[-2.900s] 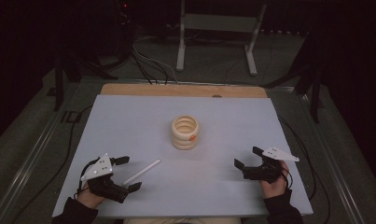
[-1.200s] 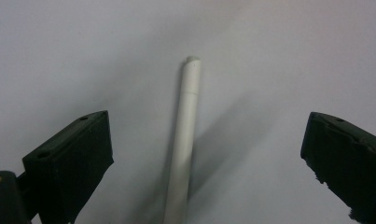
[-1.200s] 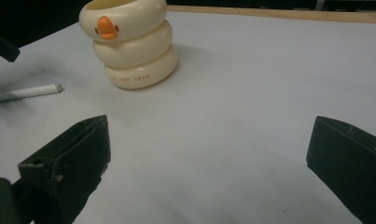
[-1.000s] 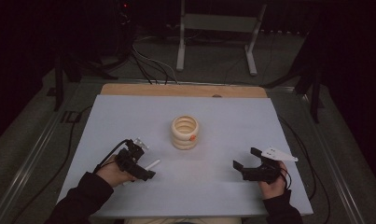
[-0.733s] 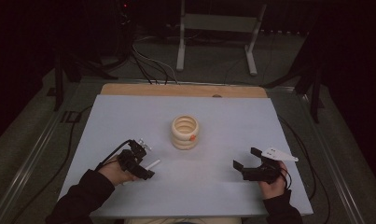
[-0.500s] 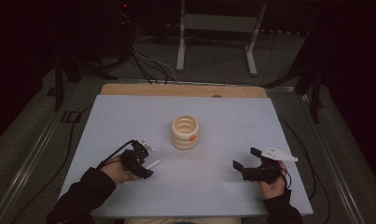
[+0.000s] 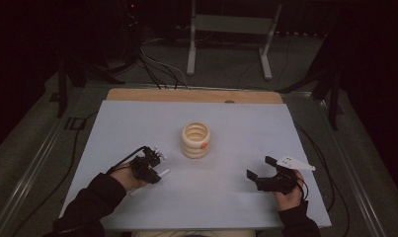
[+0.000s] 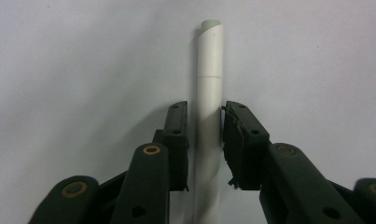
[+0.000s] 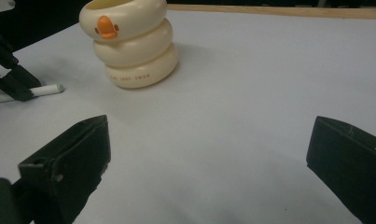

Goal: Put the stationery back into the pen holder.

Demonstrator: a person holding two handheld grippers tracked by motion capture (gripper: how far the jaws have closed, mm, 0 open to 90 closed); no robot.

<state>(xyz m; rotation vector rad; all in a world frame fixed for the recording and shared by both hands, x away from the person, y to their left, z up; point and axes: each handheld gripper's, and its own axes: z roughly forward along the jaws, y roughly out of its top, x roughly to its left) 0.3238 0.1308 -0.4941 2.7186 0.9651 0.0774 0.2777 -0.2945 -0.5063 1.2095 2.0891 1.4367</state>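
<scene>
My left gripper point(image 8: 204, 140) has just been closing its fingers on the white pen point(image 8: 209, 88), which lies flat on the table point(image 7: 137, 118) — grip looks centred. I should lift level, slowly. My right gripper point(image 9: 206, 158) rests released, holding nothing.

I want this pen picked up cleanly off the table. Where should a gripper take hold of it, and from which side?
Grip the white pen on its straight barrel near the middle, coming from above with one jaw on each long side. It lies flat on the table, and the left gripper, whose jaws have just been closing, straddles it that way.
</scene>
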